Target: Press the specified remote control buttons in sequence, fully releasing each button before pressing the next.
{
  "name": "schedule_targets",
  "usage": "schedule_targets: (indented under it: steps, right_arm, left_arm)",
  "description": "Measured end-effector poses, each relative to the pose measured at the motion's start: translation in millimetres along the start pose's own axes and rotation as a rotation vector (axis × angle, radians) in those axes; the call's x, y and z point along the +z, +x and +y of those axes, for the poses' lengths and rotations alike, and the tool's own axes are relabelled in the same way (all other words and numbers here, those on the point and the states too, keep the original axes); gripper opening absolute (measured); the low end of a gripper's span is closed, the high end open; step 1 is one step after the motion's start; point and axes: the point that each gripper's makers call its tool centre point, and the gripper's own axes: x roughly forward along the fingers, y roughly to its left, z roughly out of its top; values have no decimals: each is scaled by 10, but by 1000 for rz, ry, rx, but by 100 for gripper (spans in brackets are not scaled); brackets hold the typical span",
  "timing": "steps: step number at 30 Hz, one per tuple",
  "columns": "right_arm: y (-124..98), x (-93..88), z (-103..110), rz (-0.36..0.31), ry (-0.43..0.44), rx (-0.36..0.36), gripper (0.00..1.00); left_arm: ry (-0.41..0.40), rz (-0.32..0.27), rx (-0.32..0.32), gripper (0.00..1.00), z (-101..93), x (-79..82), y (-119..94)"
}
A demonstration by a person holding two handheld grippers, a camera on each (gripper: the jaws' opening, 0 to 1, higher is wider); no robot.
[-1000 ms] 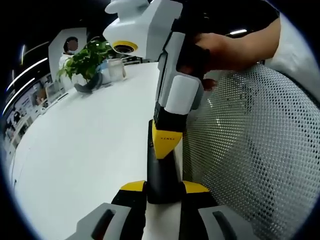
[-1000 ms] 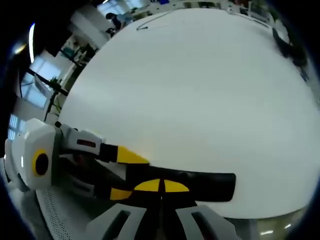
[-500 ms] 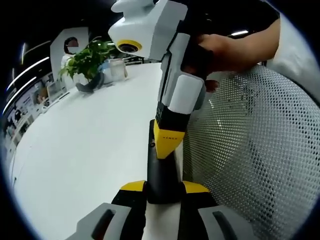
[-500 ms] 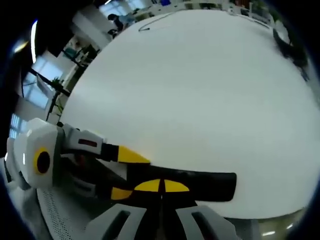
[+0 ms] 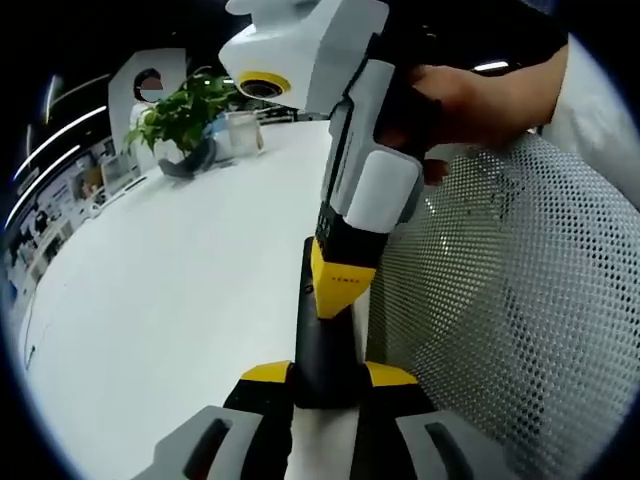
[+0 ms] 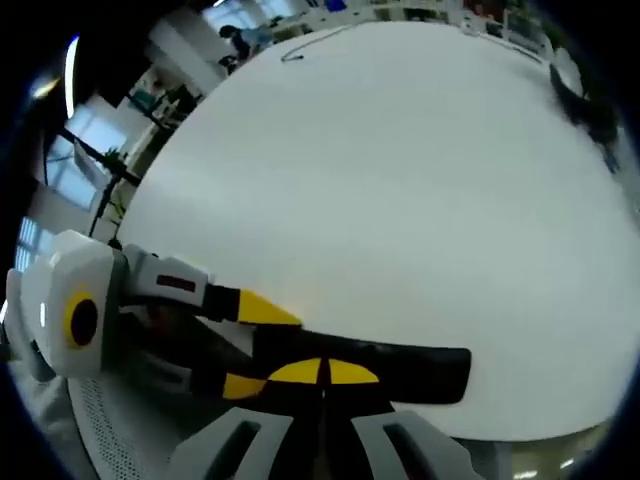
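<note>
Remote (image 5: 322, 340) is lying flat on the white table (image 5: 160, 300), near its edge, long black bar w/ both tools meeting on it.

Table is taking up most of the right gripper view (image 6: 400, 180), bare white top, giving plenty of open surface so the target is staying visible. Mesh chair back (image 5: 510, 330) is sitting just beside the table edge on the person's side. Hand (image 5: 450, 100) w/ white sleeve is gripping the right tool's handle from above.

Left gripper (image 5: 327, 375): jaws clenched on the near end of the remote, yellow tips sitting either side of the black body. Judging it's acting as a clamp so the remote isn't sliding while buttons get pushed. From the right gripper view it's coming in from the left (image 6: 262, 345), yellow tips on the remote (image 6: 400, 365).

Right gripper (image 6: 322, 372): yellow tips pinched together, no gap, nothing between them, resting on top of the remote. Prob used as a poking tip, closed for stiffness. In the left gripper view its yellow tip (image 5: 338, 285) is angled down onto the remote's face. Can't tell if a button is actually depressed, keys not readable.

Plant (image 5: 185, 115) in pot plus a small glass are sitting at the far table end, well apart from the work.
</note>
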Motion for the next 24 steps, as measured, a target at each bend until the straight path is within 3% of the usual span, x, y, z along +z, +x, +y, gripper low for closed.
schedule_targets:
  steps: [5, 10, 16, 17, 21, 24]
  right_arm:
    - [-122, 111, 53, -73, -21, 10, 0]
    - [-323, 183, -59, -141, -17, -19, 0]
    - [-759, 271, -488, -302, -72, -178, 0]
    - [-859, 304, -556, -357, -80, -204, 0]
    - [-1049, 404, -683, -519, -38, -214, 0]
    - [-1069, 452, -716, -557, -12, -221, 0]
  left_arm:
    - [-10, 8, 25, 25, 14, 0, -6]
    - [-27, -5, 31, 24, 34, -5, -6]
    - [-31, -5, 37, 24, 37, -3, -2]
    - [-37, -5, 40, 24, 39, -2, -3]
    - [-49, -2, 51, 24, 42, 1, -6]
    - [-53, 2, 53, 24, 49, -1, -2]
